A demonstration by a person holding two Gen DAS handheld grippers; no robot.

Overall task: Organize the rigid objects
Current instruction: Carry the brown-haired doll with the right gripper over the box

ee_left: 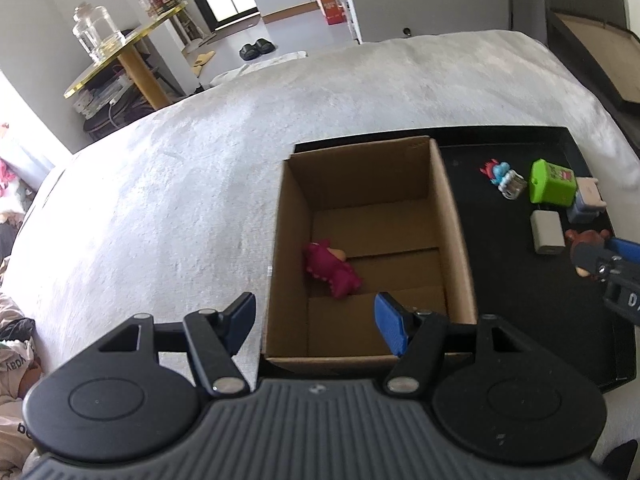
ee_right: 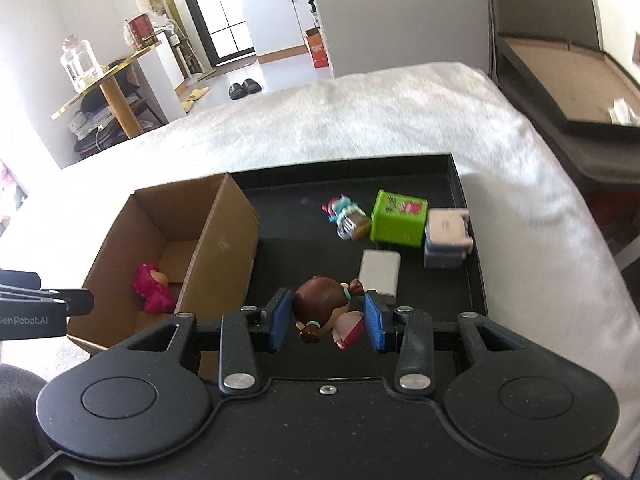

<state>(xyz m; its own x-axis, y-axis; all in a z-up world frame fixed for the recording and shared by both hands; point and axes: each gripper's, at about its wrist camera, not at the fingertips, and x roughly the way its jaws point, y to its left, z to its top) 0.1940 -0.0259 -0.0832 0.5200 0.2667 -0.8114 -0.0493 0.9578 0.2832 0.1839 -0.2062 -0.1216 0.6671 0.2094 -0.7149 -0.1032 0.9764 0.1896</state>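
Note:
My right gripper [ee_right: 327, 320] is shut on a small doll [ee_right: 320, 308] with brown hair and a pink dress, held just above the black tray [ee_right: 460, 184]. On the tray lie a green toy bin [ee_right: 398, 220], a white block [ee_right: 380, 274], a blue and pink figure [ee_right: 346, 216] and a grey and pink stacked piece [ee_right: 446, 236]. An open cardboard box [ee_left: 448, 208] stands on the tray's left part, with a pink toy [ee_left: 332, 270] on its floor. My left gripper [ee_left: 316, 322] hangs open over the box's near left corner, with nothing between its fingers.
The tray rests on a white fuzzy cover [ee_left: 200, 168]. A gold shelf table [ee_left: 120, 60] with a glass jar [ee_left: 96, 32] stands beyond the far left edge. A dark box lid [ee_right: 560, 80] lies to the right. Slippers [ee_right: 244, 88] sit on the floor.

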